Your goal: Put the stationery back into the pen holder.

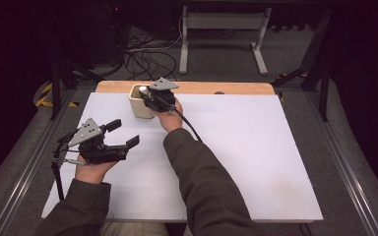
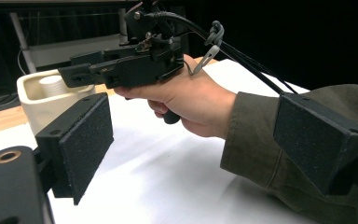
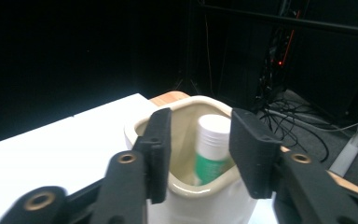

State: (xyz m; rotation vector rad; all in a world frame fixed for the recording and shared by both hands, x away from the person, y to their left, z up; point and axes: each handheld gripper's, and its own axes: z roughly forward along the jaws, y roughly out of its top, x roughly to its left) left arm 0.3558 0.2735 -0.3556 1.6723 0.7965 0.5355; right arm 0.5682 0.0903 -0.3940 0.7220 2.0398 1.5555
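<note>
1. The right gripper [image 1: 146, 94] is held in the person's right hand [image 1: 170, 114] at the near rim of a cream cup [image 1: 139, 105]. Its jaws are parted and grasp nothing. In the right gripper view the two black jaws of this gripper [image 3: 198, 154] stand apart just above the cup [image 3: 186, 196], one to each side of the opening.

2. That view looks down into the cup and shows what the high view barely shows: a small bottle [image 3: 212, 149] standing upright inside, with a white ribbed cap and a green label. It leans close to the cup's far inner wall. Neither jaw touches it.

3. The left gripper [image 1: 127, 134] is held in the left hand [image 1: 92, 167], well apart from the cup and nearer to the person. Its jaws are spread wide and hold nothing. In the left gripper view the flat black pads [image 2: 81, 144] of this gripper [image 2: 191, 149] frame the scene, with the green-sleeved right forearm [image 2: 279, 140] between them.

4. The left gripper view shows the cup [image 2: 42, 105] from the side, with the white cap of the bottle [image 2: 53, 85] just visible inside, and the right gripper [image 2: 81, 73] reaching over the rim. A black cable [image 2: 242, 56] trails back from that gripper.

5. The cup stands on a white board [image 1: 246, 147] near its far edge, just before a strip of wooden table [image 1: 226, 87].

6. Beyond the cup, the high view shows a dark floor with tangled cables [image 1: 147, 56] and a grey metal stand [image 1: 224, 34].
</note>
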